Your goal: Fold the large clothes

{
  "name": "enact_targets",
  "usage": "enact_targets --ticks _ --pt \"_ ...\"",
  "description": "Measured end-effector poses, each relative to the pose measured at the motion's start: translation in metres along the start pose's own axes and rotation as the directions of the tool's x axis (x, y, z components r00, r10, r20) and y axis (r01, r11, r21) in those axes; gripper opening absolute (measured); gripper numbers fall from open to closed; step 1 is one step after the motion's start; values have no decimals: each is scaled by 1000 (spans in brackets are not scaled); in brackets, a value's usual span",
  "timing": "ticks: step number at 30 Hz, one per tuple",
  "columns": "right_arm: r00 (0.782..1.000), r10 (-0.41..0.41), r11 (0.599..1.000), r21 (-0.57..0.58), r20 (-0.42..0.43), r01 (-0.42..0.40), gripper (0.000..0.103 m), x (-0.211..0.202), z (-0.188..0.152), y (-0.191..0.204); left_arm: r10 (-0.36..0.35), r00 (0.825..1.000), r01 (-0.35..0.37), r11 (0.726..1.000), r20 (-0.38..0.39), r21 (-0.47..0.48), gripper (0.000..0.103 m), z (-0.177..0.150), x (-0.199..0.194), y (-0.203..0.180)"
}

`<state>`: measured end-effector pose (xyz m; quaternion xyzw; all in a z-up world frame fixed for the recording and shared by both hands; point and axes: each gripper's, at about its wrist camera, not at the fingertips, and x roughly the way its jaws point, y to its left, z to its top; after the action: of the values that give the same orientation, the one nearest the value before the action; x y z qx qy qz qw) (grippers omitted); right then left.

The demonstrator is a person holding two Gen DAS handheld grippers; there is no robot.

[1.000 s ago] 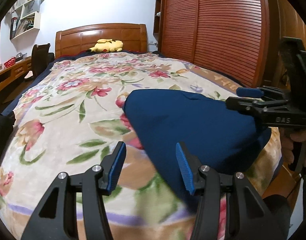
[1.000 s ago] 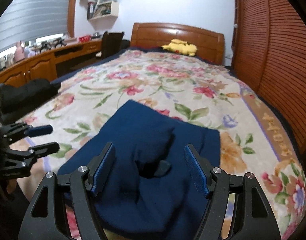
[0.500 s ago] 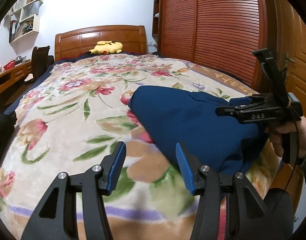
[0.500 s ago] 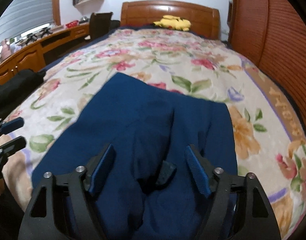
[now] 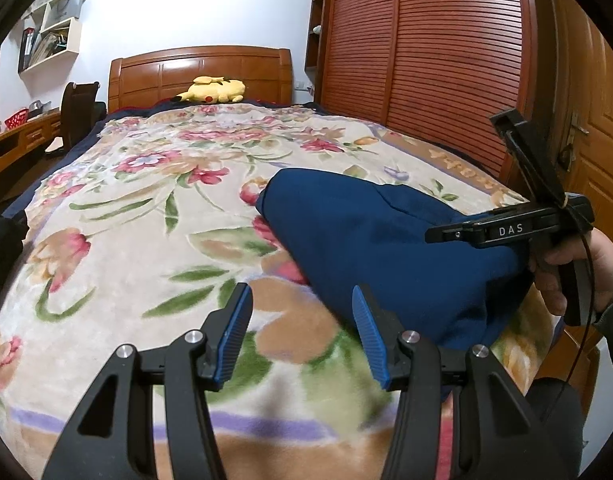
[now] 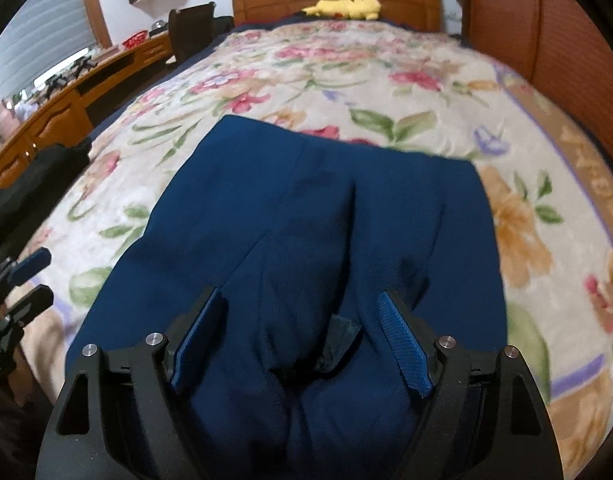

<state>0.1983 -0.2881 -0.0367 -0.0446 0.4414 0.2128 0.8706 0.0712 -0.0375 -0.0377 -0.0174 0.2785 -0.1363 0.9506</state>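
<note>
A navy blue garment lies folded on the floral blanket near the foot of the bed. My left gripper hovers open over bare blanket just left of the garment's near edge, with nothing between its fingers. My right gripper points steeply down over the garment, jaws wide apart; a raised fold and a dark tag lie between them, and the pads do not press on the cloth. From the left wrist view the right gripper shows side-on, held by a hand. The left gripper appears at the left edge.
A yellow plush toy rests by the wooden headboard. A slatted wardrobe runs along the bed's right side. A long desk and a dark chair stand to the left. A dark bundle lies at the bed's left edge.
My right gripper has dropped and tipped down toward the garment, which now fills more of its view, and its jaws stand slightly wider. The left gripper has barely moved.
</note>
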Motion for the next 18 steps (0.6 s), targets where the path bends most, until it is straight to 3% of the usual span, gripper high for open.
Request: enact_targets --ticks 5,8,9,10,13,18 --pt "999 42 999 26 -27 -42 73 3 -3 -3 2 1000 -2 1000 -4 -5 51 -1 0 2" --pt "996 80 997 10 -27 -80 44 -1 -6 -1 3 1000 -3 1000 -2 -5 51 -1 0 2" --pt "995 92 996 -3 -23 -92 17 -3 -6 2 4 1000 -4 1000 -1 -5 51 -1 0 2" --pt "995 97 995 -30 0 -97 10 -8 -5 7 5 1000 -5 1000 -1 -5 51 -2 -1 3" --pt "998 24 990 -139 52 -17 7 -20 -9 27 6 1000 -6 1000 0 -6 51 -3 -1 3" --pt "988 -43 979 -190 149 71 5 -47 -5 33 8 1000 -8 1000 2 -3 51 -3 -2 4"
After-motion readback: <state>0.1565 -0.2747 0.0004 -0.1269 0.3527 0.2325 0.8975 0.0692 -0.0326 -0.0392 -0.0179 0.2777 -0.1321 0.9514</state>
